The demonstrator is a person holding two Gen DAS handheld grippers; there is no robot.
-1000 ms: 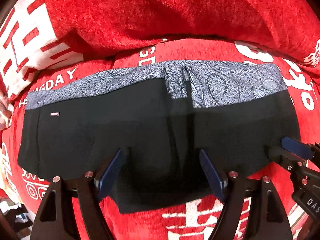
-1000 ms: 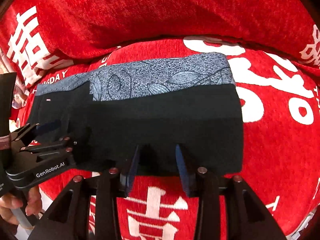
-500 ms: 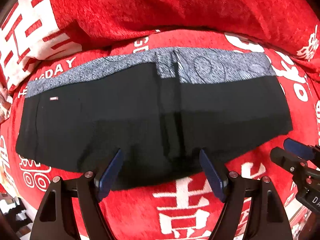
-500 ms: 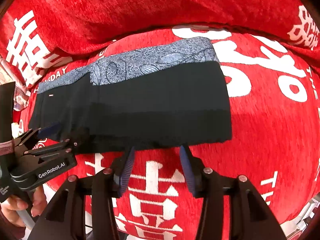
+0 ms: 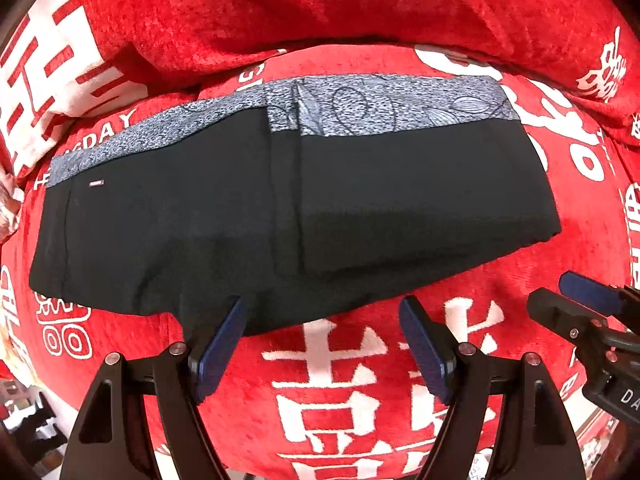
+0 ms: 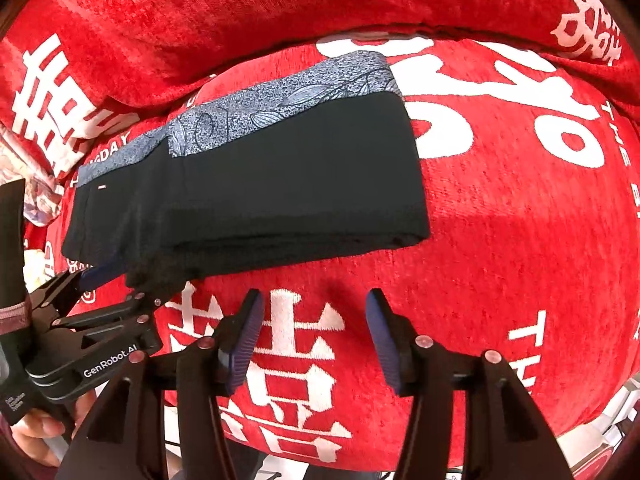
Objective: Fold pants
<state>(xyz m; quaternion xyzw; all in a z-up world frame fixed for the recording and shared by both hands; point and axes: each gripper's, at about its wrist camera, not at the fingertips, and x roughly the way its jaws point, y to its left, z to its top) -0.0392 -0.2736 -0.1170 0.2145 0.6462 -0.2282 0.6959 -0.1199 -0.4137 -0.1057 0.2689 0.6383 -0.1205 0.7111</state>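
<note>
Black pants (image 5: 248,216) with a grey patterned waistband (image 5: 384,108) lie folded flat on the red sofa seat; they also show in the right wrist view (image 6: 280,184). My left gripper (image 5: 320,324) is open and empty, just in front of the pants' near edge; its left finger overlaps that edge in the image. It shows from the side in the right wrist view (image 6: 100,280). My right gripper (image 6: 312,320) is open and empty, off the pants over the red cover. Its tips show at the right in the left wrist view (image 5: 576,296).
The red cover (image 6: 520,240) with white characters spreads over the seat and the backrest (image 5: 320,4). A hand (image 6: 32,432) holds the left gripper's handle at lower left. The seat's front edge lies just below both grippers.
Both grippers have pulled back toward me off the pants. The near edge that lay between the fingers a second ago now rests flat on the seat. The right gripper's jaws have widened.
</note>
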